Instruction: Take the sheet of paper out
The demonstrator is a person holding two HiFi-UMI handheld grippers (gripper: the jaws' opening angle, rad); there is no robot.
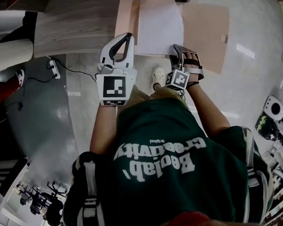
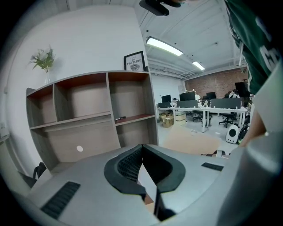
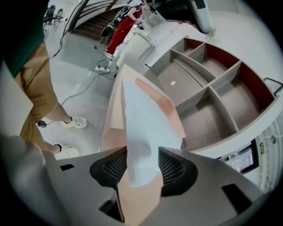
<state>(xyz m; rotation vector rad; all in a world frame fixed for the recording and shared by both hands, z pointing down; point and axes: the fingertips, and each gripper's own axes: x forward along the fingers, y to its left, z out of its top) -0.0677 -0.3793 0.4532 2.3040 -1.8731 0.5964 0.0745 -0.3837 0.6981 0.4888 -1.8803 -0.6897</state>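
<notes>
Two grippers: left gripper [image 1: 126,39] clamps an edge of the peach-pink card folder [image 1: 206,32]; right gripper [image 3: 139,165] gapes around the white paper sheet [image 1: 157,25], and should probably pinch it alone next.

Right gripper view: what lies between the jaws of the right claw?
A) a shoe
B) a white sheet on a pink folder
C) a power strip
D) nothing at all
B: in the right gripper view the white sheet and the pink folder beneath it run between the pads of the right claw, whose jaws stand apart.
</notes>
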